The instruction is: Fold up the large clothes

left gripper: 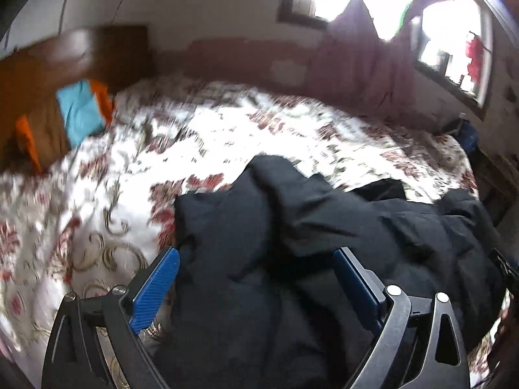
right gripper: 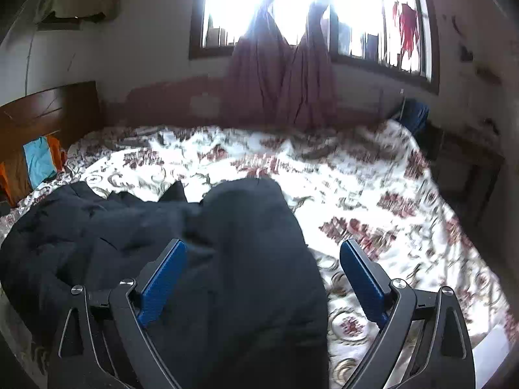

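A big black padded garment point(left gripper: 292, 243) lies bunched on a bed with a floral cover point(left gripper: 136, 162). My left gripper point(left gripper: 256, 256) is open above the garment's left part, its blue pads wide apart and not pressing the cloth that lies between them. In the right wrist view the same black garment point(right gripper: 194, 246) fills the lower left, with a rounded fold point(right gripper: 256, 227) running up between my right gripper's point(right gripper: 262, 249) blue fingers. That gripper is open too; its right finger point(right gripper: 360, 275) stands over the bare floral cover point(right gripper: 389, 201).
A wooden headboard point(left gripper: 65, 55) with a brown, blue and orange pillow point(left gripper: 78, 113) stands at the bed's left end. Windows with tied maroon curtains point(right gripper: 285, 77) fill the far wall. A dark blue item point(right gripper: 415, 113) sits at the bed's far right corner.
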`<state>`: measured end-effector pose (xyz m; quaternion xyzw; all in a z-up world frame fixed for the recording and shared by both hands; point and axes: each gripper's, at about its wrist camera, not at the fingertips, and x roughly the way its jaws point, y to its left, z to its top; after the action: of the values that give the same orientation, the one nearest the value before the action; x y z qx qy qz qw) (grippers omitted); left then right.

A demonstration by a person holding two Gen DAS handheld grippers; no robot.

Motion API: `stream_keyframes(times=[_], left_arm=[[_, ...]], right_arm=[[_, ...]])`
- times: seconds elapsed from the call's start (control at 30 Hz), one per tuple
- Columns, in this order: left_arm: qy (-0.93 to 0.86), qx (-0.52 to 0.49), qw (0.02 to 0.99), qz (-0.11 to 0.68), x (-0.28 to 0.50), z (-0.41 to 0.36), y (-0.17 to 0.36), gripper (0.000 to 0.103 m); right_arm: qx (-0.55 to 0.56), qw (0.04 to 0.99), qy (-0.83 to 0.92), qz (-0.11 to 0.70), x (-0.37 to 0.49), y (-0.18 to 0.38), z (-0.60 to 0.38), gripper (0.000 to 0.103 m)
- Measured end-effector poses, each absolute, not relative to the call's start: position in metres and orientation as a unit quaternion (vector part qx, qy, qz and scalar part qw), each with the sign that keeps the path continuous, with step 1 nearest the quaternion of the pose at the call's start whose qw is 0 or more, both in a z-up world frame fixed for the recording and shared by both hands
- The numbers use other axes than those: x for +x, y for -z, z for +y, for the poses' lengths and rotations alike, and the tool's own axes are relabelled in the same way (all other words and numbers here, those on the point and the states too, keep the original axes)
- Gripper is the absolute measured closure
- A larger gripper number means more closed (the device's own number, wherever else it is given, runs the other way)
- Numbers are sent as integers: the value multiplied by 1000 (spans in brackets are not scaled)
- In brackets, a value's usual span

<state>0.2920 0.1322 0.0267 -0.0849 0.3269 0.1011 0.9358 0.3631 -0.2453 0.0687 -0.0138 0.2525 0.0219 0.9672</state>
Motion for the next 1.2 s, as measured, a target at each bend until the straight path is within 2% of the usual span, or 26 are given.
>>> stream_keyframes(times=[0.1,0.27,0.5,0.87,1.2], left_arm=[[-85,-68,947,303,282,114,-45,0],[-52,-57,952,297,265,88,-63,0],[-42,-42,968,245,222,59,-91,0],[-36,-21,981,190,143,37,-129,0],[-40,-27,983,179,80,28,-134,0]], right_arm=[[-17,971,-28,238,346,-90,-246,9],[-22,979,-29,202,313,-113,-242,8],[16,985,-57,161,262,-142,-233,8],[34,988,-83,127,190,-161,-211,8],[46,989,-92,109,128,-157,-199,8]])
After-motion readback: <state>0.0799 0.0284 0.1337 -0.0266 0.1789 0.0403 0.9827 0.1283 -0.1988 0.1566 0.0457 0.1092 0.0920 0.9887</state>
